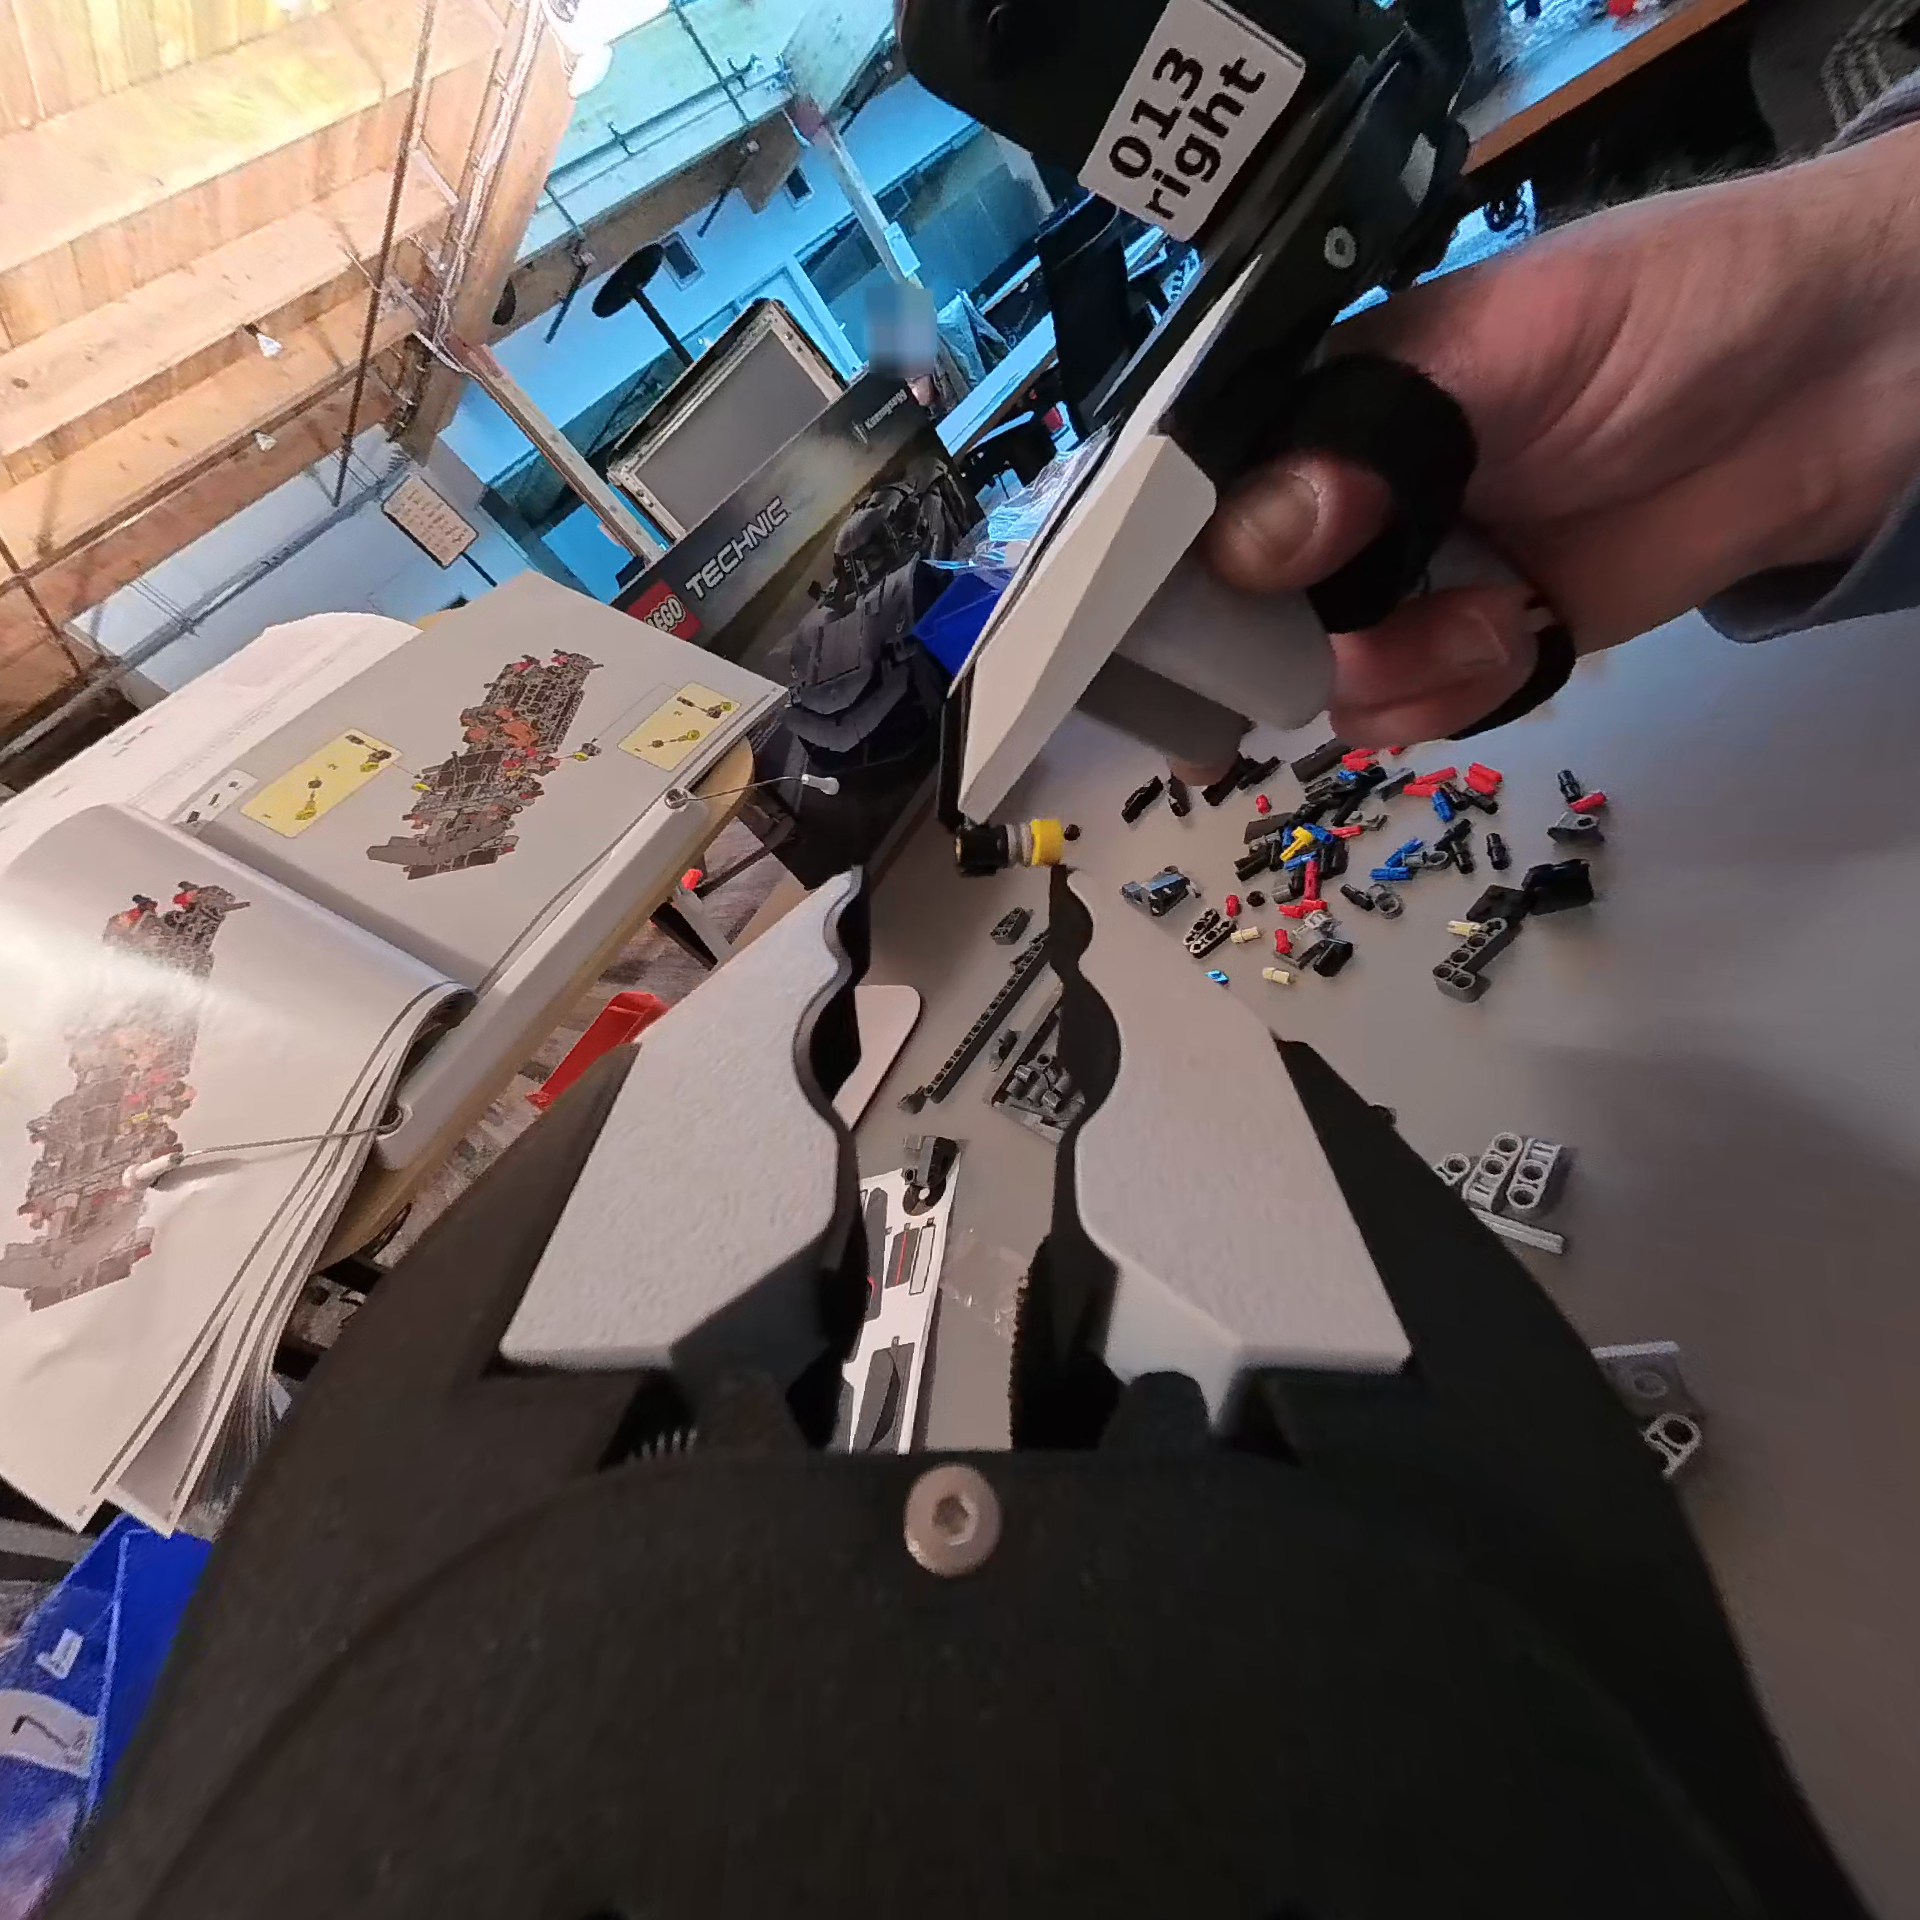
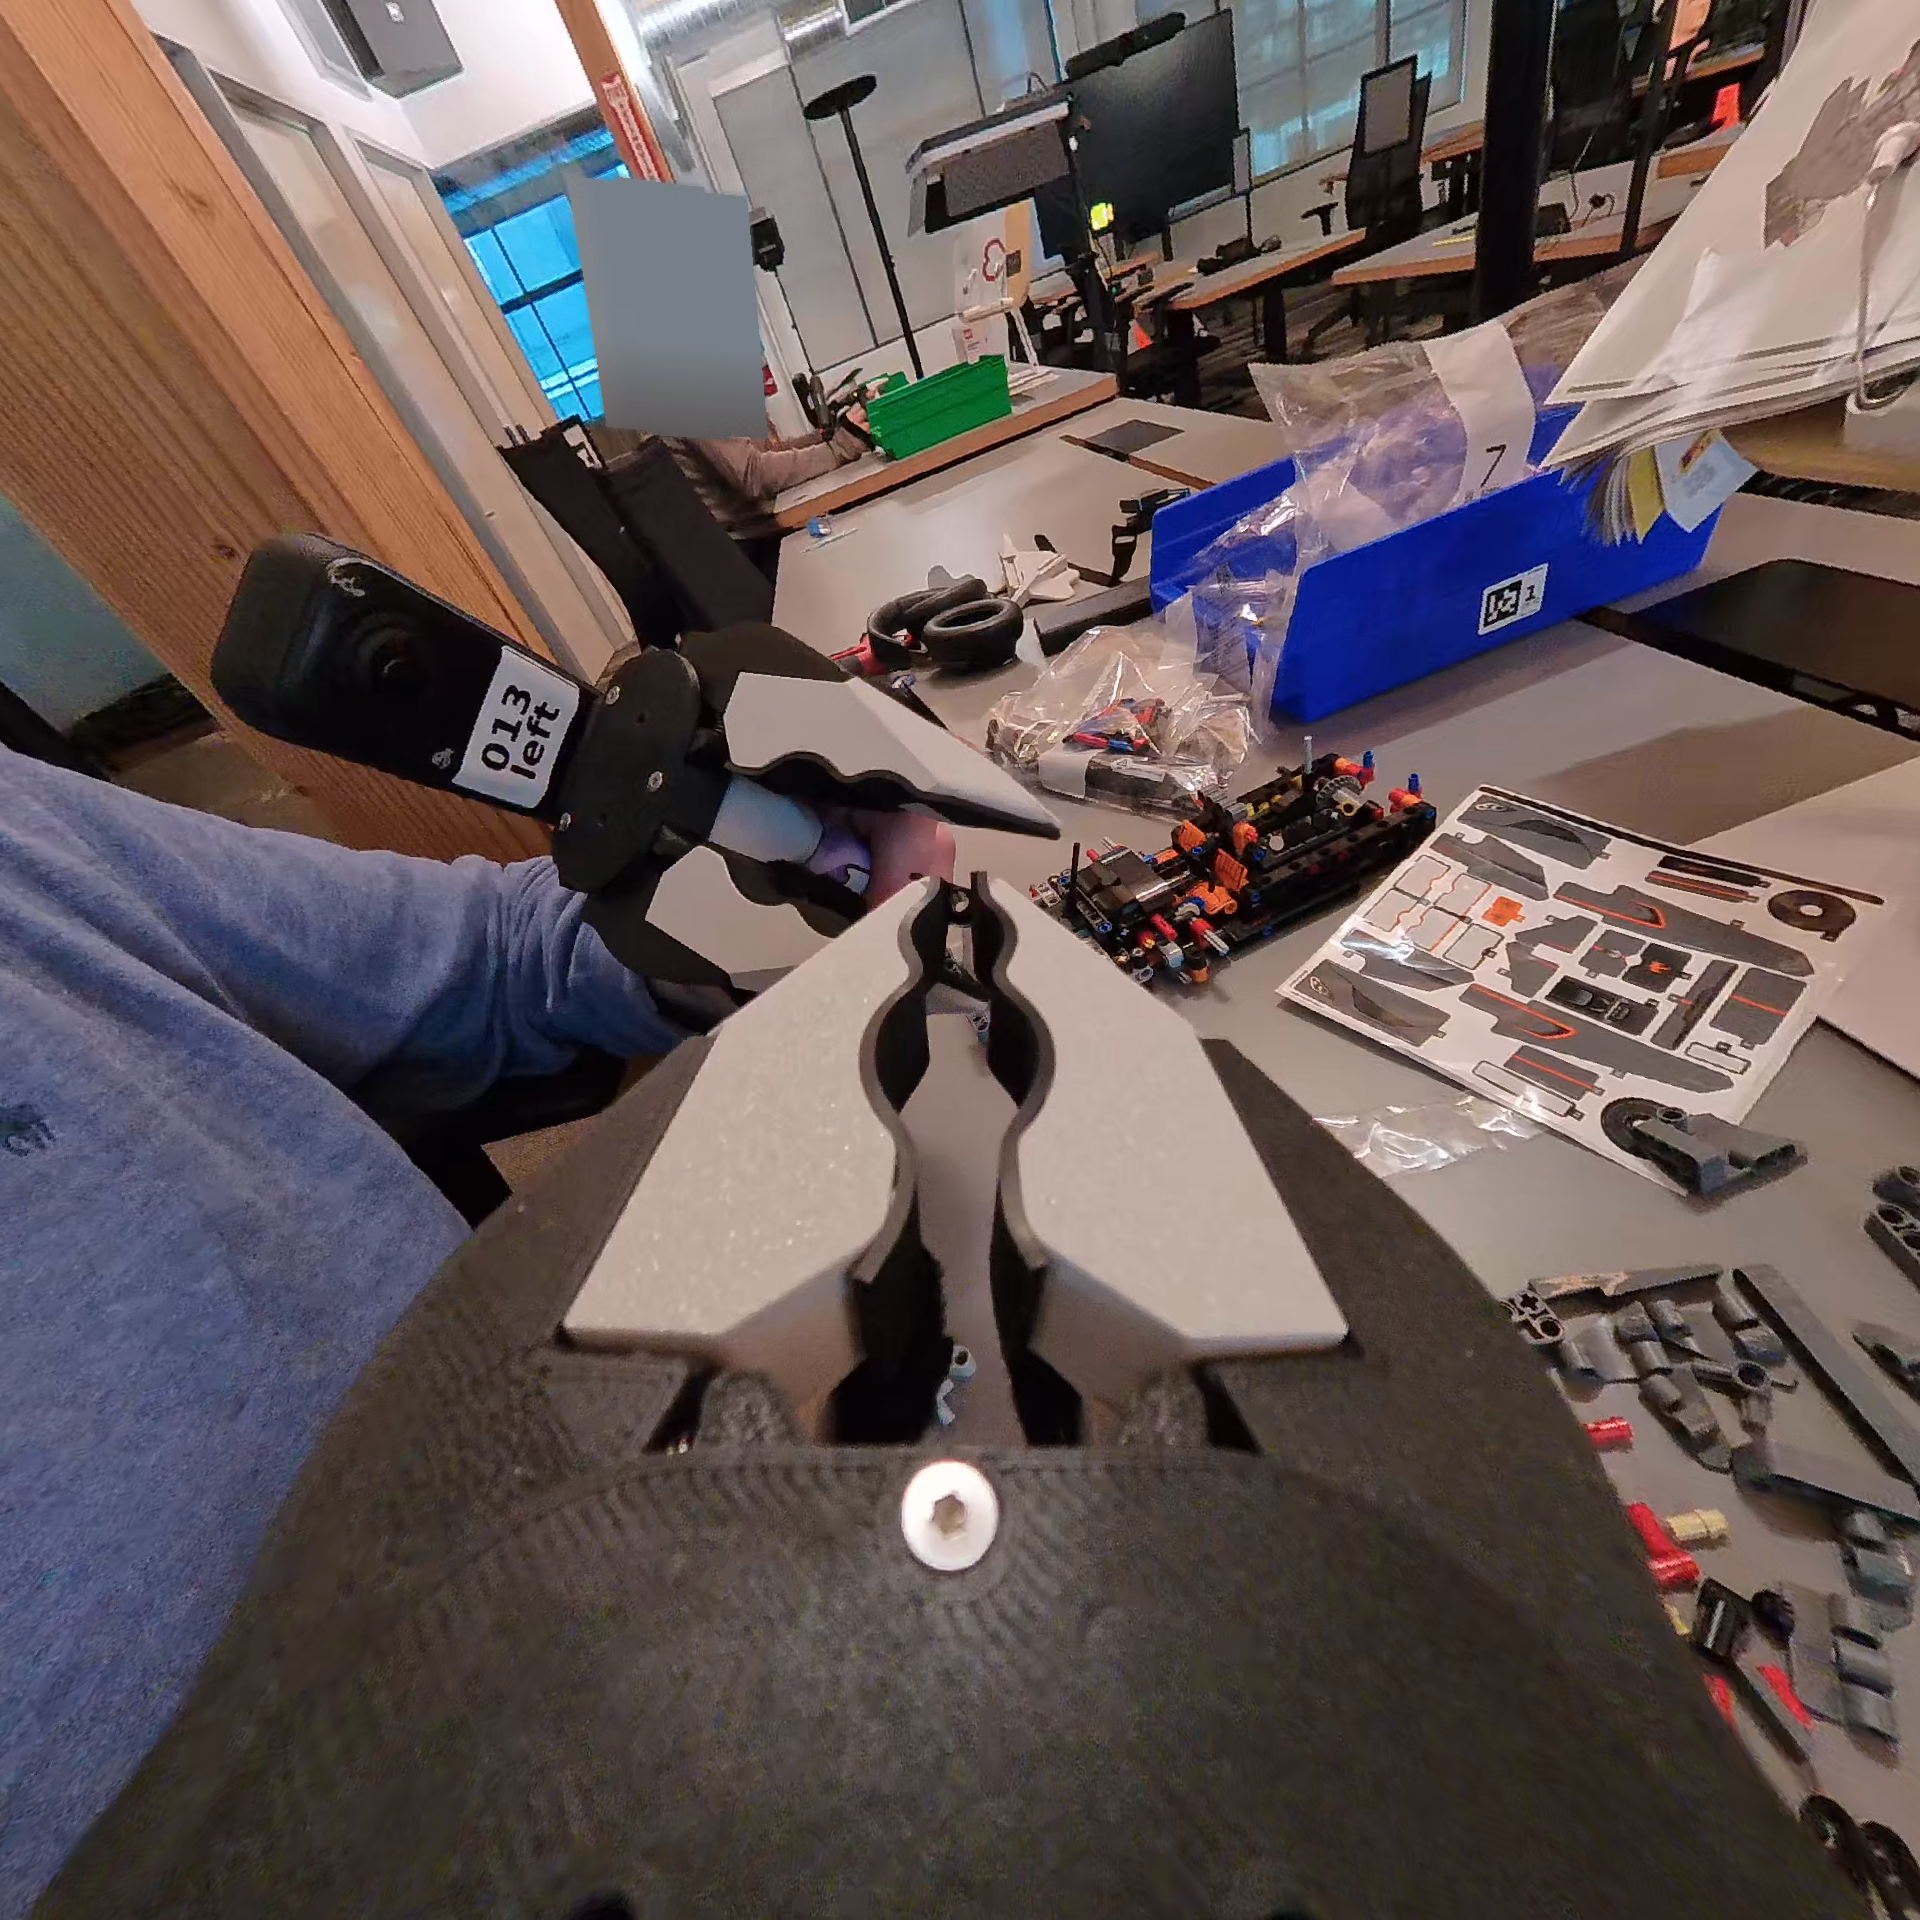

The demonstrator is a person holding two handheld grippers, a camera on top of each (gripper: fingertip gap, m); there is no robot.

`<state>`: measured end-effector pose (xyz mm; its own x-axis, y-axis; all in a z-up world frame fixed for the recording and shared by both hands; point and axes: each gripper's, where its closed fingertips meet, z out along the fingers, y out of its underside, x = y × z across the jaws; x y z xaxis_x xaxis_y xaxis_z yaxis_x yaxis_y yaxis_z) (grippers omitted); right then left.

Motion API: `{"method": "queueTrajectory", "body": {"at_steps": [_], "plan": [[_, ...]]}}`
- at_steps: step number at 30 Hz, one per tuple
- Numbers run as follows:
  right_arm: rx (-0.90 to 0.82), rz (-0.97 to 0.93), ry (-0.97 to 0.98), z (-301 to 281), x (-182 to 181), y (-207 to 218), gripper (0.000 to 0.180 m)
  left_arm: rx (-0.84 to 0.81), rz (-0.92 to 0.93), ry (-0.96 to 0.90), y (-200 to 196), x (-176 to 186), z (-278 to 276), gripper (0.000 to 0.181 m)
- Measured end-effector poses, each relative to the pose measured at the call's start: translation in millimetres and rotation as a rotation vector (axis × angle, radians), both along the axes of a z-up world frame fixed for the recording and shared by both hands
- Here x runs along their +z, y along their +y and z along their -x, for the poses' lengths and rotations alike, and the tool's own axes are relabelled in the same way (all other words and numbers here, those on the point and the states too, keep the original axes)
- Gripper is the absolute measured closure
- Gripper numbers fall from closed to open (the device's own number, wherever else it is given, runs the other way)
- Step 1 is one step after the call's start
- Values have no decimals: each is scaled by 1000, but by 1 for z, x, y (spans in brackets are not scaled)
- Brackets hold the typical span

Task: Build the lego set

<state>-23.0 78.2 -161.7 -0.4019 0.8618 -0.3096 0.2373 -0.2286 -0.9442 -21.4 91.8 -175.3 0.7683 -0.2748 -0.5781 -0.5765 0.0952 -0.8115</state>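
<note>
My right gripper [image 2: 956, 896] is shut on a small black-and-yellow axle piece [image 1: 1016, 844] and holds it above the grey table [image 1: 1558, 1039]. In the left wrist view the right gripper [image 1: 961, 816] comes in from the upper right, held by a hand. My left gripper [image 1: 966, 891] is open and empty, with its right fingertip just under the yellow end of the piece. In the right wrist view the left gripper [image 2: 1029, 826] sits just beyond my right fingertips. The partly built black-and-orange chassis [image 2: 1247, 862] lies on the table behind them.
A pile of loose red, blue and black pins [image 1: 1351, 862] lies to the right, grey beams [image 1: 1507, 1174] nearer. A sticker sheet [image 2: 1558, 987], parts bags [image 2: 1112, 727] and a blue bin [image 2: 1434, 592] lie beyond. The open instruction book [image 1: 312, 883] stands on the left. My two grippers' fingertips are within a few centimetres of each other.
</note>
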Motion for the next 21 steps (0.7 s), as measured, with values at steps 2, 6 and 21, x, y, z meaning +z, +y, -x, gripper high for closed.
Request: {"method": "queueTrajectory", "body": {"at_steps": [2,6,21], "plan": [[-1,0,-2,0,0,0,179,-5,-3,7,-1,0,0,149],[-5,2,-3,1,0,0,179,-17,-5,9,-2,0,-2,149],[-12,7,-4,2,-2,-1,179,-29,-18,9,-3,2,-6,155]]}}
